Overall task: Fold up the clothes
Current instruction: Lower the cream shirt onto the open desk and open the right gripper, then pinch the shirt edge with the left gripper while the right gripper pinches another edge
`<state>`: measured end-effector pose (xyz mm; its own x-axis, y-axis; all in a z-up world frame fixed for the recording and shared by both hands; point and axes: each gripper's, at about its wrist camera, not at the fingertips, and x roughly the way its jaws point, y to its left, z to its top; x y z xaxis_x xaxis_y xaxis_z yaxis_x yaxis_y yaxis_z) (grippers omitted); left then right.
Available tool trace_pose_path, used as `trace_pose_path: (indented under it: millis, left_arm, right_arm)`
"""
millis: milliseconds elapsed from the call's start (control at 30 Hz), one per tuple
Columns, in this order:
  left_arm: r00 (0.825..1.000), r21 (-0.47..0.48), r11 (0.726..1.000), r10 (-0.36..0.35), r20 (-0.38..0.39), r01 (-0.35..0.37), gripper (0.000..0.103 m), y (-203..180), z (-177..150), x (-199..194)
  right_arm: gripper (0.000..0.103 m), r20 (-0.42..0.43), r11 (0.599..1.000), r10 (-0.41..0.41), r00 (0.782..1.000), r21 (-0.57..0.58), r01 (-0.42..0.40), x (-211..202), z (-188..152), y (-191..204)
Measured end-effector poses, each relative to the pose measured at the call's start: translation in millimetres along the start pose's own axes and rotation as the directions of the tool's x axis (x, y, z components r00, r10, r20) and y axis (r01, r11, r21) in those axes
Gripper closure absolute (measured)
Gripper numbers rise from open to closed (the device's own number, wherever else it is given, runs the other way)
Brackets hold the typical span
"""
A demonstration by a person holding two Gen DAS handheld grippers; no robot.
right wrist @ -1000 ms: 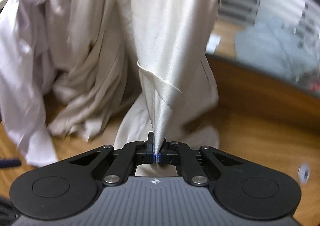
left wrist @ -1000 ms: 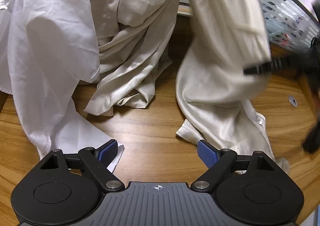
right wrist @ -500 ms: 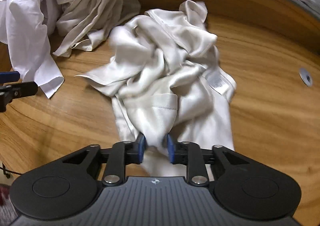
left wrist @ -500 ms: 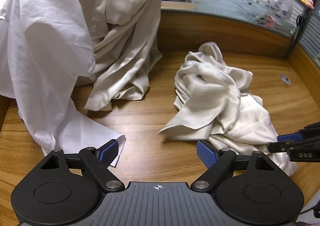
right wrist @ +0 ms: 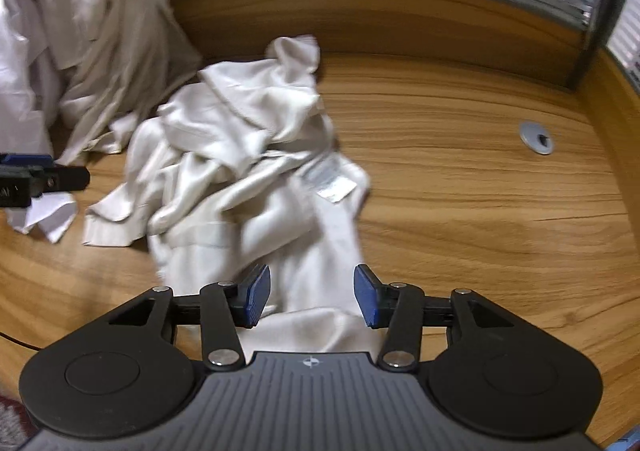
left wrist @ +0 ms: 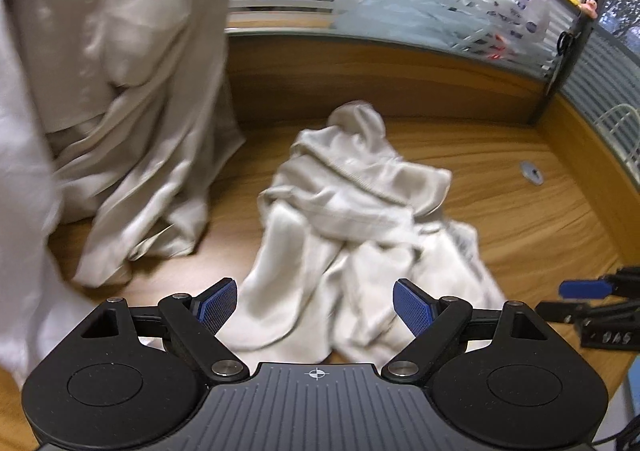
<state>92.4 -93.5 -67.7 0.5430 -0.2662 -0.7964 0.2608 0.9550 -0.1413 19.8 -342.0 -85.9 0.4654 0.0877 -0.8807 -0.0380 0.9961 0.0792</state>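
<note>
Your left gripper (left wrist: 314, 305) and right gripper (right wrist: 312, 297) both stand spread wide and grip nothing, while the cream garment (right wrist: 248, 155) lies crumpled mid-frame on the wooden desk (right wrist: 460, 179), its near hem between the right fingers. Pinch blind into that bunch and you'll likely catch several layers at once — it would lift as a twisted rope. The hanging clothes (left wrist: 132, 91) at upper left sit close, so a wide sweep could snag them too.

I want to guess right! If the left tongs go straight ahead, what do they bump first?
Probably the crumpled cream garment lying on the desk, right between the open left tongs.
</note>
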Motion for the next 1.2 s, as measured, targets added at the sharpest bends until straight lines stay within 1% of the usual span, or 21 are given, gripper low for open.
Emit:
trace_pose_path:
  millis: [133,267,367,633,700,767,833,867,900,933,967,1000,1033,1067,1100,1133,1200]
  left_arm:
    - [0.999,0.009,0.999,-0.033,0.0,0.033,0.016,-24,20,21]
    - [0.998,0.046,0.997,-0.063,-0.003,0.063,0.017,-51,38,42]
    - [0.996,0.076,0.994,-0.084,0.0,0.084,0.017,-71,49,56]
    - [0.998,0.156,0.986,-0.054,-0.013,0.055,0.017,-117,67,107]
    - [0.999,0.173,0.984,-0.033,-0.014,0.035,0.017,-126,70,121]
    - [1.0,0.191,0.982,-0.003,-0.02,0.007,0.019,-133,72,135]
    - [0.999,0.204,0.979,0.027,-0.029,-0.02,0.027,-138,74,147]
    - [0.999,0.208,0.978,0.041,-0.035,-0.033,0.028,-140,74,153]
    - [0.998,0.212,0.976,0.051,-0.041,-0.042,0.036,-139,75,157]
    - [0.997,0.21,0.977,0.057,-0.044,-0.046,0.047,-137,74,157]
    - [0.997,0.208,0.977,0.062,-0.047,-0.051,0.053,-134,74,157]
    - [0.996,0.206,0.977,0.067,-0.05,-0.055,0.065,-131,74,157]
    - [0.997,0.199,0.979,0.064,-0.051,-0.052,0.078,-126,74,153]
    - [0.997,0.191,0.98,0.06,-0.051,-0.049,0.084,-120,74,148]
    - [0.997,0.184,0.982,0.056,-0.051,-0.045,0.093,-115,74,144]
    - [0.997,0.175,0.983,0.058,-0.042,-0.05,0.095,-108,73,137]
    - [0.998,0.153,0.986,0.065,-0.023,-0.06,0.097,-93,74,123]
  right_arm:
    - [0.05,-0.011,0.999,-0.032,0.999,0.029,0.032,14,5,-19]
    - [0.049,-0.033,0.997,-0.043,0.999,0.055,0.045,30,6,-32]
    - [0.049,-0.06,0.997,-0.035,0.998,0.071,0.039,43,3,-38]
    - [0.049,-0.12,0.999,0.01,0.993,0.049,-0.004,70,-5,-43]
    - [0.049,-0.13,0.999,0.026,0.991,0.04,-0.021,76,-5,-43]
    - [0.049,-0.136,0.999,0.041,0.99,0.024,-0.038,81,-6,-42]
    - [0.049,-0.145,0.999,0.053,0.988,0.007,-0.053,85,-6,-40]
    - [0.049,-0.148,0.998,0.059,0.987,-0.002,-0.061,86,-6,-39]
    - [0.049,-0.151,0.997,0.066,0.986,-0.016,-0.069,88,-7,-36]
    - [0.05,-0.153,0.997,0.071,0.986,-0.027,-0.076,90,-7,-34]
    - [0.051,-0.154,0.996,0.075,0.985,-0.041,-0.083,91,-7,-33]
    - [0.055,-0.156,0.995,0.076,0.985,-0.051,-0.085,93,-8,-31]
    - [0.064,-0.155,0.995,0.074,0.985,-0.06,-0.084,95,-9,-29]
    - [0.079,-0.144,0.995,0.064,0.987,-0.07,-0.075,93,-9,-27]
    - [0.087,-0.145,0.994,0.066,0.987,-0.076,-0.077,94,-9,-26]
    - [0.103,-0.146,0.993,0.068,0.987,-0.081,-0.08,94,-9,-25]
    - [0.102,-0.135,0.994,0.075,0.988,-0.069,-0.085,93,-8,-27]
